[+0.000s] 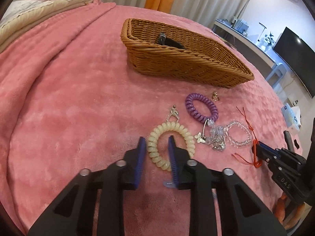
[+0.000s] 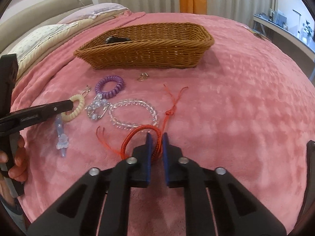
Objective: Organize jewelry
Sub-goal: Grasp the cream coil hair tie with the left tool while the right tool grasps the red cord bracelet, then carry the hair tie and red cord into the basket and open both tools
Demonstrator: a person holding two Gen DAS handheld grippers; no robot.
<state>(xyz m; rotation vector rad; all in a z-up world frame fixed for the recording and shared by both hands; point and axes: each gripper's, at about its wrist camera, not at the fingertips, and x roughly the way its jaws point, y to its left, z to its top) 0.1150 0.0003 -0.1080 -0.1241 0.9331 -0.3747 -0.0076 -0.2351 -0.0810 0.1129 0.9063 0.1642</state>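
Note:
On the pink blanket (image 1: 78, 98) lies a cream spiral hair tie (image 1: 177, 127); my left gripper (image 1: 156, 139) straddles its left side, jaws closed in on the coil. From the right wrist view the left gripper (image 2: 71, 103) sits on that cream hair tie (image 2: 77, 100). My right gripper (image 2: 157, 135) is shut on a red cord bracelet (image 2: 133, 135), whose strands run between the blue pads. In the left wrist view the right gripper (image 1: 259, 147) pinches the same red cord bracelet (image 1: 256, 162). The wicker basket (image 1: 177, 51) (image 2: 137, 41) stands behind.
Loose between the grippers: a purple spiral hair tie (image 1: 189, 106) (image 2: 120, 85), a clear bead bracelet (image 1: 239, 143) (image 2: 122, 126), a crystal pin cluster (image 1: 216, 135) (image 2: 96, 110), a small gold charm (image 1: 215, 96). A dark item (image 2: 116, 39) lies in the basket. A pale blue clip (image 2: 61, 141) lies at left.

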